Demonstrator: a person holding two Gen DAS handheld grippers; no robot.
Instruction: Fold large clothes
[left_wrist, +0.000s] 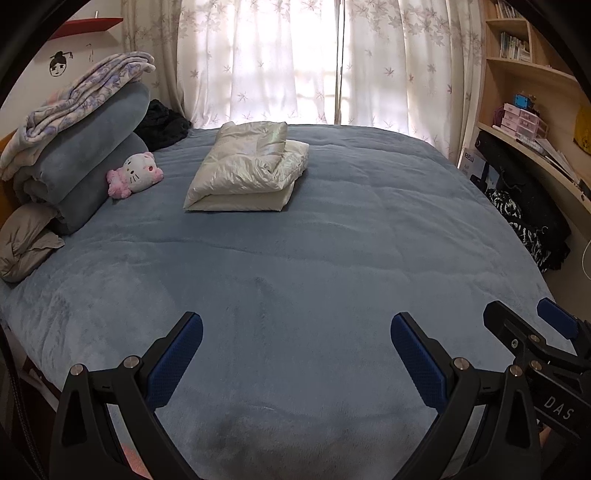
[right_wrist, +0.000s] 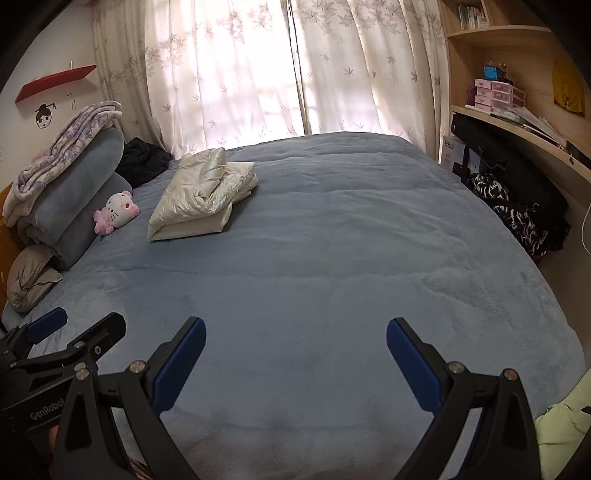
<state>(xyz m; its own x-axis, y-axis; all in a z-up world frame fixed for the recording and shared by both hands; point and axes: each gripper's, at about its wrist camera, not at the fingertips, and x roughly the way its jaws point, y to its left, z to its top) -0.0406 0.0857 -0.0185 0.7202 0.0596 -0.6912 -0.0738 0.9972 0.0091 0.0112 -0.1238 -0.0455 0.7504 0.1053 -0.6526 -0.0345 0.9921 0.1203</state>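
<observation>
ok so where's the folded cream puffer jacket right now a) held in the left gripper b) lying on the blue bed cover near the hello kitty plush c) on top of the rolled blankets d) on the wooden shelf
b: the folded cream puffer jacket lies on the blue bed cover, right of the hello kitty plush, while the left gripper and right gripper hang open and empty.

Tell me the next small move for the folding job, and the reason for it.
Probably swing the right gripper toward the pale green garment bunched at the bed's near right edge. Both grippers, the left gripper included, hover over the bare blue blanket with jaws open and empty, and the cream jacket already lies folded.
</observation>
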